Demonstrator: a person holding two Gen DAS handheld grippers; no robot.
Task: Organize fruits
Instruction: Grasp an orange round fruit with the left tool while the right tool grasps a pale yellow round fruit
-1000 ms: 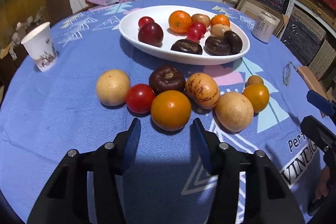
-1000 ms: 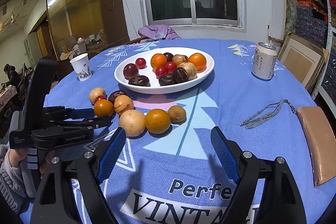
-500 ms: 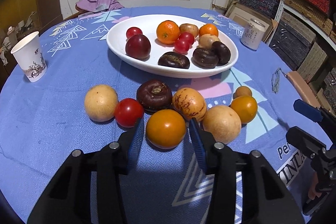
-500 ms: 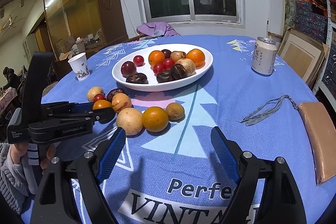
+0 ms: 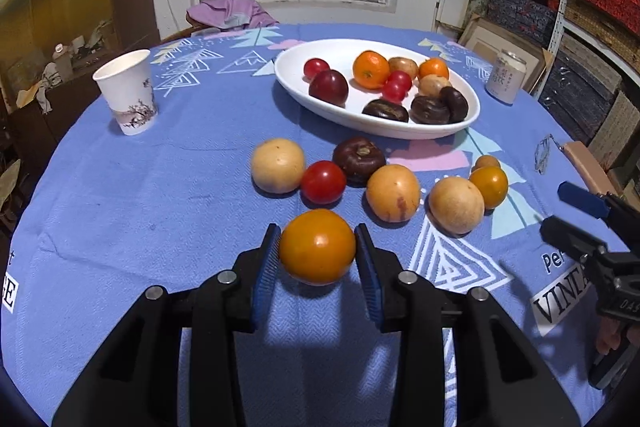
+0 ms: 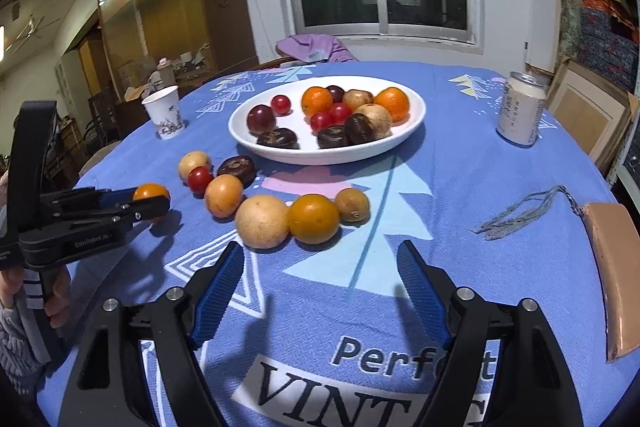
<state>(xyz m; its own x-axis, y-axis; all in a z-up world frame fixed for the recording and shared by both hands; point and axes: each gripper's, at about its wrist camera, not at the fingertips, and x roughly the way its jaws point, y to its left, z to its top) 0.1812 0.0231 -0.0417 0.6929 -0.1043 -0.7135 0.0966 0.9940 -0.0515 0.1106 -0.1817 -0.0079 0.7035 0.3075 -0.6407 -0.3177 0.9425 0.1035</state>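
My left gripper (image 5: pixel 316 247) is shut on an orange tomato (image 5: pixel 317 246) and holds it just above the blue cloth; it also shows in the right wrist view (image 6: pixel 151 195). Several loose fruits lie beyond it: a tan round fruit (image 5: pixel 277 165), a red tomato (image 5: pixel 323 182), a dark purple fruit (image 5: pixel 359 159), a speckled yellow fruit (image 5: pixel 393 192). A white oval plate (image 5: pixel 304 95) behind them holds several fruits. My right gripper (image 6: pixel 320 267) is open and empty, just short of a tan fruit (image 6: pixel 262 221) and an orange one (image 6: pixel 314 218).
A white paper cup (image 5: pixel 127 95) stands at the left. A drink can (image 6: pixel 520 115) stands at the right of the plate. A tan pouch with a grey tassel (image 6: pixel 612 267) lies at the table's right edge. Shelves of boxes stand beyond the right side.
My left gripper moved forward around the orange tomato, shut on it and lifted it back from the row. My right gripper stayed open and came a little closer to the fruits.
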